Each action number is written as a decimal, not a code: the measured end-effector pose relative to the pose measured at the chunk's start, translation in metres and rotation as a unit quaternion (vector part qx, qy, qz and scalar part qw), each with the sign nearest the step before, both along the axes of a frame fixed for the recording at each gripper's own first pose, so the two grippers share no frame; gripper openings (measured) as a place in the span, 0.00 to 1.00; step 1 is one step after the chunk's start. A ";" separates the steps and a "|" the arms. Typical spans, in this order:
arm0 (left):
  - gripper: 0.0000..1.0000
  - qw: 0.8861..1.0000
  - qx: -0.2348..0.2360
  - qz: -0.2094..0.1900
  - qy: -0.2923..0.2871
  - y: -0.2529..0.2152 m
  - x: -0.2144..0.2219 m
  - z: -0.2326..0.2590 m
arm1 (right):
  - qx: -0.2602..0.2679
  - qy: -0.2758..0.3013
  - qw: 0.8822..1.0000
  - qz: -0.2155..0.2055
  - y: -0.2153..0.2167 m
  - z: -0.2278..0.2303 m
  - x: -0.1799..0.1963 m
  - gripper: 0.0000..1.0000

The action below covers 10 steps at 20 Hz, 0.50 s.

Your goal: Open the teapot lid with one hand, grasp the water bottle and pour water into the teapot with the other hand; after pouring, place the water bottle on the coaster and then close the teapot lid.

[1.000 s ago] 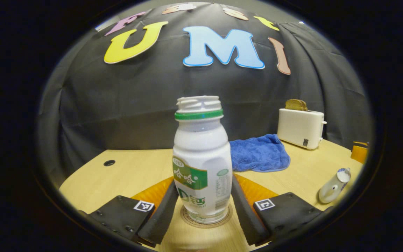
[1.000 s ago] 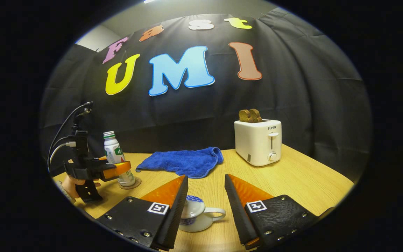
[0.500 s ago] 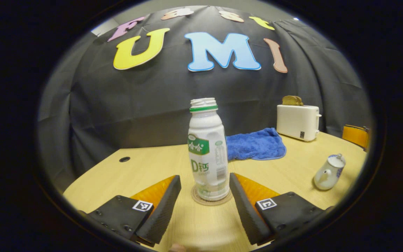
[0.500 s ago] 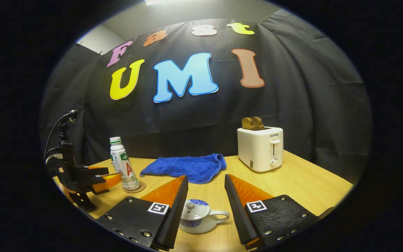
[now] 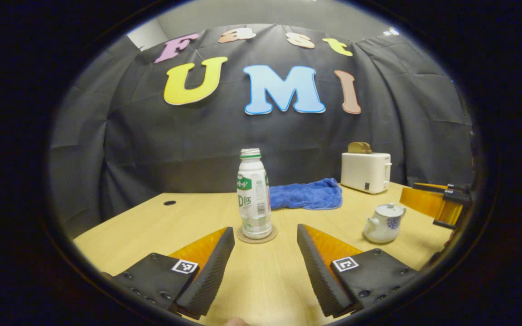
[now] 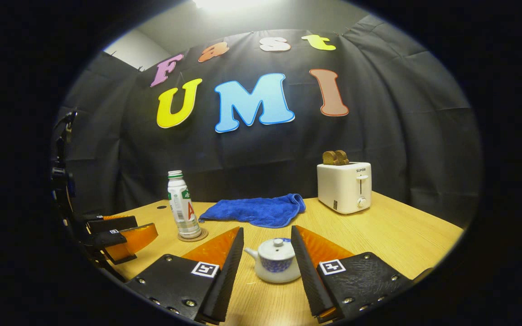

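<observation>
White bottle (image 5: 254,194) with green neck ring and green label; white teapot (image 6: 275,261) with blue pattern, perhaps floral; blue cloth (image 6: 255,210); white toaster (image 6: 344,187); pale wood table (image 6: 401,235)

Setting: staged recording booth, not a lived-in kitchen. Evidence: black cloth wall (image 6: 379,136) draped behind a pale wooden desk (image 6: 401,235) with a cable hole (image 5: 169,203); household props laid out: toaster (image 6: 345,187) holding bread, blue towel (image 6: 256,210), teapot (image 6: 275,261).
</observation>
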<state>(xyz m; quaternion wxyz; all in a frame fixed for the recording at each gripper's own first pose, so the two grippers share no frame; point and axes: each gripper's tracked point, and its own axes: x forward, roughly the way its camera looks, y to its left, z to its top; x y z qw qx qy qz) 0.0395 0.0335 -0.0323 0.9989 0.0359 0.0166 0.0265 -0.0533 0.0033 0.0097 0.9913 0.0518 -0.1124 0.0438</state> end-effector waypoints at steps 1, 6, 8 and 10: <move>0.86 1.000 0.004 -0.003 -0.007 -0.008 -0.008 0.003 | -0.007 -0.004 1.000 -0.006 0.001 -0.003 -0.007 0.66; 0.98 0.999 0.015 -0.007 -0.029 -0.034 -0.037 0.001 | -0.018 -0.014 1.000 -0.015 0.008 -0.015 -0.031 0.65; 0.89 0.999 0.016 -0.008 -0.033 -0.041 -0.041 -0.001 | -0.022 -0.013 1.000 -0.017 0.009 -0.019 -0.035 0.65; 0.86 0.999 0.020 -0.007 -0.038 -0.045 -0.043 0.000 | -0.023 -0.016 0.999 -0.020 0.009 -0.020 -0.036 0.65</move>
